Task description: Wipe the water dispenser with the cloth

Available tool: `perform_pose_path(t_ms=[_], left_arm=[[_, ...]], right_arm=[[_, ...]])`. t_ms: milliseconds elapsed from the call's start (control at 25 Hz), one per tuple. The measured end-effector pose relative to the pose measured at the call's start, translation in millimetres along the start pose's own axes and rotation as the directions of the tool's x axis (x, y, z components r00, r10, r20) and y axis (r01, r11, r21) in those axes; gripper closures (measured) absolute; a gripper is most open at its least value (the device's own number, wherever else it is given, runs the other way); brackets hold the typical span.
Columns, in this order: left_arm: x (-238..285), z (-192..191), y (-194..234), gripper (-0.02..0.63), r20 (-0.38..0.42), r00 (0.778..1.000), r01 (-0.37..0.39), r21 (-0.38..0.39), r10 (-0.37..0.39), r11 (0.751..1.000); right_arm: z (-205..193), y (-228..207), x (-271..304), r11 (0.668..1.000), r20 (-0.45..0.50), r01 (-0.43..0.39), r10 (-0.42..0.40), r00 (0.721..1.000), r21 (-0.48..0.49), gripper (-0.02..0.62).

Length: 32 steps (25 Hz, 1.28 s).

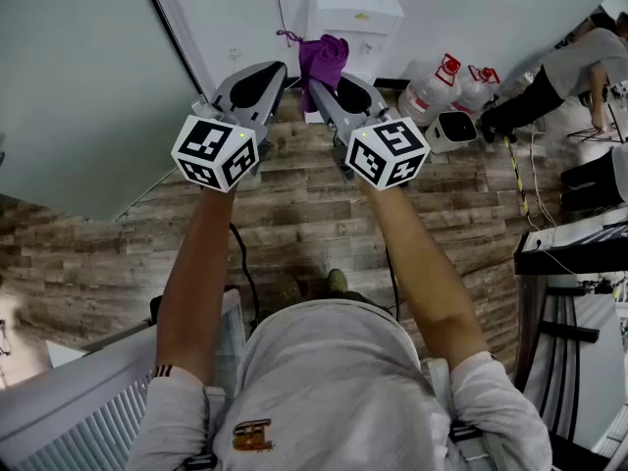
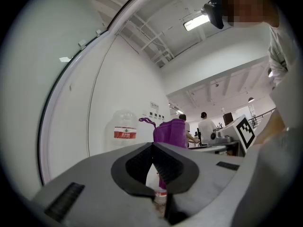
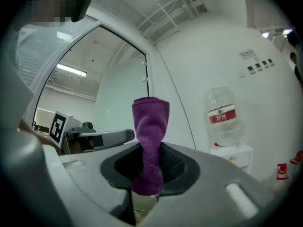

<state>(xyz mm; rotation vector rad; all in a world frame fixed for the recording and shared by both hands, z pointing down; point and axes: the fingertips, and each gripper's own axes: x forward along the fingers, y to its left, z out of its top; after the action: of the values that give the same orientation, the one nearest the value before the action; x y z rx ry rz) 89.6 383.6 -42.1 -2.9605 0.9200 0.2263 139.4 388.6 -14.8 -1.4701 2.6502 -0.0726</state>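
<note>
Fingers (image 3: 174,163) of the right gripper (image 3: 150,145) are pressed together on the purple cloth (image 3: 150,122). The cloth stands up from between them as a twisted bundle. In the head view the cloth is held in the air in front of the white water dispenser (image 1: 351,16), and the right gripper view shows it apart from the dispenser, not touching.

The left gripper (image 2: 153,146) is just beside the right one. Its fingers meet at the tips and nothing is between them.

The dispenser stands against a white wall (image 1: 226,18) and carries a clear water bottle (image 3: 222,117) with a red label on top. To its right, on the wooden floor (image 1: 294,214), two spare bottles (image 1: 434,86) with red caps lie close together. Farther right, a person in a grey top (image 1: 574,62) is bending over.
</note>
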Motion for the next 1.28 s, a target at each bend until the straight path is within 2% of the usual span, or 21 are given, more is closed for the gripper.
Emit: perform_pose_path(t_ms=[240, 760, 1040, 1280], left_arm=[[-0.2, 0.3, -0.4, 0.607, 0.004, 1.000, 0.004, -0.004, -0.004, 1.000], [-13.0, -19.2, 44.2, 0.607, -0.012, 1.000, 0.017, -0.037, -0.018, 0.999], [-1.2, -30.5, 75.9, 0.607, -0.020, 1.000, 0.011, -0.036, -0.012, 0.999], [40.5, -50.3, 123.1, 0.607, -0.040, 0.999, -0.024, -0.027, 0.023, 0.999]], right_arm=[[5.4, 7.8, 1.5, 0.999, 0.017, -0.033, 0.034, 0.999, -0.018, 0.502], [-12.8, 19.3, 38.3, 1.000, 0.010, 0.015, -0.015, 1.000, -0.014, 0.500], [-19.5, 0.2, 72.9, 0.999, -0.009, 0.015, -0.016, 1.000, -0.052, 0.500], [-24.1, -44.6, 121.1, 0.993, -0.036, -0.017, 0.013, 0.999, -0.116, 0.500]])
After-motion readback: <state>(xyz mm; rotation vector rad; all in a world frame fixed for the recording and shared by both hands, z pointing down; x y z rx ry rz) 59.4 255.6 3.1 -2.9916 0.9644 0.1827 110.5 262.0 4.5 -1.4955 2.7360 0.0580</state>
